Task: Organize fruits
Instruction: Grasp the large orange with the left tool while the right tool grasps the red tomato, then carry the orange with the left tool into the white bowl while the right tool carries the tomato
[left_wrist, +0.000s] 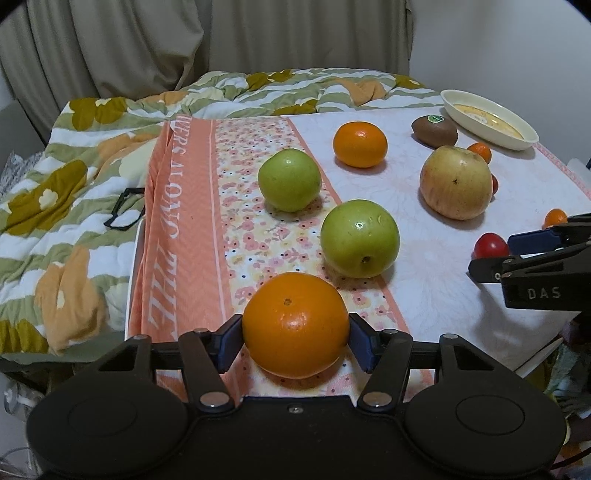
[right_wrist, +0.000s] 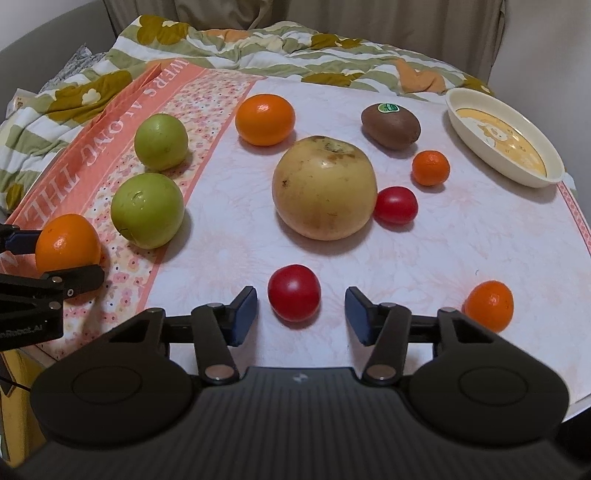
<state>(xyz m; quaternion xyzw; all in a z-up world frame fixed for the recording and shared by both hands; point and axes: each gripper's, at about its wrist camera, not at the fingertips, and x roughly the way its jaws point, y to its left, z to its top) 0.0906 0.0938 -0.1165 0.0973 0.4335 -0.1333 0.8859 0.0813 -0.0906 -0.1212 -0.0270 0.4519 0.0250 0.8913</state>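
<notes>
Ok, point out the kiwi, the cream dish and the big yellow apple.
kiwi (right_wrist: 390, 125): right wrist view, middle of its brown skin.
cream dish (right_wrist: 476, 146): right wrist view, near rim.
big yellow apple (right_wrist: 324, 188): right wrist view, front face.

Dim warm light, soft shadows, fisheye warp

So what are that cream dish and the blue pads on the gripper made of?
The cream dish looks like glazed ceramic or melamine: smooth, glossy rim, printed yellow picture inside. The blue pads look like matte rubber or soft plastic, with no shine; I can't tell which.
</notes>
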